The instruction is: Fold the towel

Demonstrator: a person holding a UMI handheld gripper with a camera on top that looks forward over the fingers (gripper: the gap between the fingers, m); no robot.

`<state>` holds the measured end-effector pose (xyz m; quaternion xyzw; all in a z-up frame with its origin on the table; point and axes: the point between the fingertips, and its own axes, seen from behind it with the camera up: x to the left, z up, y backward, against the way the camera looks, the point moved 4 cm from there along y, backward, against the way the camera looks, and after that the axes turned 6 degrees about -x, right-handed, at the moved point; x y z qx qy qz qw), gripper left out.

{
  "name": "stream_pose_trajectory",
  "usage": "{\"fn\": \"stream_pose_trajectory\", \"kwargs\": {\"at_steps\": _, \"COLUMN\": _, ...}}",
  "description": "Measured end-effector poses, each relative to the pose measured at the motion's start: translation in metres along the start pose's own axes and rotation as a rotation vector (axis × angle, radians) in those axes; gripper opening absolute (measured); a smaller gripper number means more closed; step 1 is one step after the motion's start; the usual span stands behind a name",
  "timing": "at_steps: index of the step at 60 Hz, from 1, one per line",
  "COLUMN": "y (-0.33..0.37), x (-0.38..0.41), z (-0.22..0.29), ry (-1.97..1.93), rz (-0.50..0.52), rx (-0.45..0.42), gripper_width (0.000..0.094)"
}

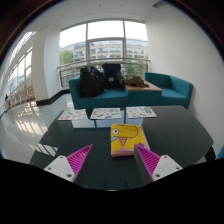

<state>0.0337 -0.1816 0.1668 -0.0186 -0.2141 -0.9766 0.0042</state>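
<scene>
The gripper [110, 160] hangs over a dark table [60, 135]. Its two fingers are spread wide apart, and nothing is between them. Each finger has a pink pad [78, 155] on its inner side. The pads point in toward each other, with bare dark table showing in the gap.

A small yellow towel [127, 139] lies flat on the table. It sits just ahead of the fingers, a little nearer to the right finger than to the left one. The fingers do not touch it. The towel has a picture on it, but it is too small to make out. Its near edge is pink or red.

Farther back on the table, beyond the towel, three flat sheets lie in a row. One sheet [72, 115] is on the left, one sheet [105, 113] is in the middle, and one sheet [141, 111] is on the right. They have light patterns on them. They are well apart from the fingers.

Behind the table stands a blue-green sofa [165, 90]. Some dark bags [92, 82] sit on it. A small brown table [142, 86] rests by the sofa. Big windows [100, 42] fill the wall at the back, and bright light comes in. The floor [25, 125] beside the table is shiny and pale.
</scene>
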Motion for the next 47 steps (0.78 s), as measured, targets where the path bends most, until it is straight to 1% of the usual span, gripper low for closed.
{"fn": "stream_pose_trajectory", "kwargs": {"at_steps": 9, "y": 0.033, "x": 0.038, "z": -0.009, "ry": 0.029, "rz": 0.054, "rx": -0.01, "gripper_width": 0.0846}}
{"fn": "stream_pose_trajectory", "kwargs": {"at_steps": 22, "y": 0.074, "x": 0.066, "z": 0.005, "ry": 0.036, "rz": 0.104, "rx": -0.048, "gripper_width": 0.0844}}
{"fn": "stream_pose_trajectory", "kwargs": {"at_steps": 34, "y": 0.096, "x": 0.075, "z": 0.014, "ry": 0.042, "rz": 0.107, "rx": -0.092, "gripper_width": 0.0844}}
{"fn": "stream_pose_trajectory", "kwargs": {"at_steps": 47, "y": 0.103, "x": 0.077, "z": 0.015, "ry": 0.049, "rz": 0.096, "rx": -0.11, "gripper_width": 0.0839}}
